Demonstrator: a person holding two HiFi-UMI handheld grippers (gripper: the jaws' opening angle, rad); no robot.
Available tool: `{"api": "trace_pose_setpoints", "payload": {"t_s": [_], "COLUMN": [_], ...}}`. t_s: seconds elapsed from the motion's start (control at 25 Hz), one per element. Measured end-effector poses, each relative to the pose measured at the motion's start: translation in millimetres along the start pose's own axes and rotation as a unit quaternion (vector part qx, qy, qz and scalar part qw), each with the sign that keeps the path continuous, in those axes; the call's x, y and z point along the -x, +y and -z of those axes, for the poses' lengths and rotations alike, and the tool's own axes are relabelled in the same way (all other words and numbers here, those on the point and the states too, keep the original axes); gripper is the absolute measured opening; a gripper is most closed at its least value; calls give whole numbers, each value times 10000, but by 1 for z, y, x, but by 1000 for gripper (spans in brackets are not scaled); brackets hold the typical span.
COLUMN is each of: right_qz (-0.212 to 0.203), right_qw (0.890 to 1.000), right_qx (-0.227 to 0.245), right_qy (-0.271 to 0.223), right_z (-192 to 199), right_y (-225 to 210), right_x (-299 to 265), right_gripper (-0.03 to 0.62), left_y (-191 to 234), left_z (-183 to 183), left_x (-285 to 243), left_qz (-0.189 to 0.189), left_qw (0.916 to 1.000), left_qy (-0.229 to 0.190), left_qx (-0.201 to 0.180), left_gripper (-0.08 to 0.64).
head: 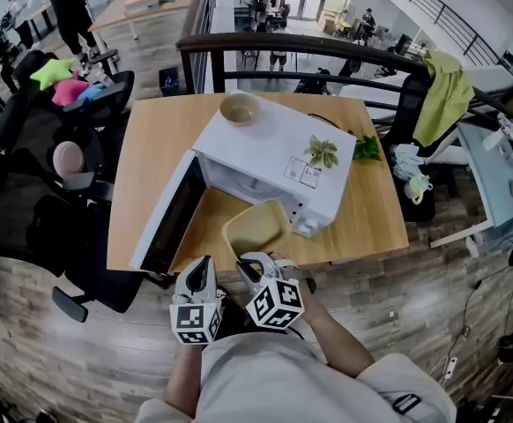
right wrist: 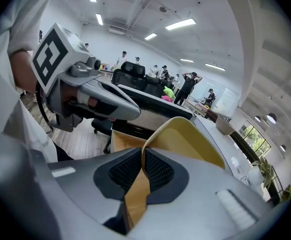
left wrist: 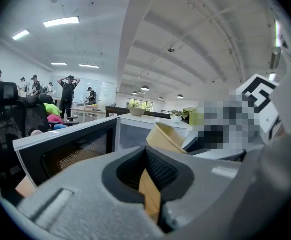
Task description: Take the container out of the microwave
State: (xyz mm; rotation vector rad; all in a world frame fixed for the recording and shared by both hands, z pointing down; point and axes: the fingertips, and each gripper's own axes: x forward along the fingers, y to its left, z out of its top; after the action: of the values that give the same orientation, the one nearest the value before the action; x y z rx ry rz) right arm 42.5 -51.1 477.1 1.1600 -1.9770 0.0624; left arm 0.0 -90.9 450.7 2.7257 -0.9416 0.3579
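Note:
A white microwave [head: 274, 152] stands on a wooden table [head: 151, 139] with its door [head: 164, 218] swung open to the left. A pale yellow container [head: 256, 227] hangs tilted just outside the oven's mouth, over the table's front edge. My right gripper [head: 255, 261] is shut on its near rim; in the right gripper view the container's wall [right wrist: 185, 139] runs between the pads of the right gripper [right wrist: 141, 171]. My left gripper [head: 205, 267] is to the left of the container, shut and holding nothing. From the left gripper [left wrist: 148, 184] I see the container [left wrist: 166, 135] ahead, beside the door [left wrist: 70, 146].
A beige bowl [head: 240, 109] and a small plant [head: 323, 151] sit on top of the microwave. Black office chairs [head: 36, 174] crowd the table's left side. A dark railing [head: 327, 51] runs behind the table, with a green cloth [head: 446, 95] draped at the right.

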Motion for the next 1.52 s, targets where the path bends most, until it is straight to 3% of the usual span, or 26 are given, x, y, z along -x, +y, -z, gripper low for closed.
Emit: {"api": "trace_pose_setpoints", "payload": {"t_s": [1.52], "right_qz": [136], "right_qw": [9995], "right_qx": [72], "right_qy": [275], "right_z": [10], "right_y": [1], "right_x": [-6], "right_gripper": [35], "left_y": [3], "left_z": [11], "left_x": [4], "left_qz": [13], "left_qw": [10000], "left_qy": [14], "left_qx": [22], "left_gripper": [3]}}
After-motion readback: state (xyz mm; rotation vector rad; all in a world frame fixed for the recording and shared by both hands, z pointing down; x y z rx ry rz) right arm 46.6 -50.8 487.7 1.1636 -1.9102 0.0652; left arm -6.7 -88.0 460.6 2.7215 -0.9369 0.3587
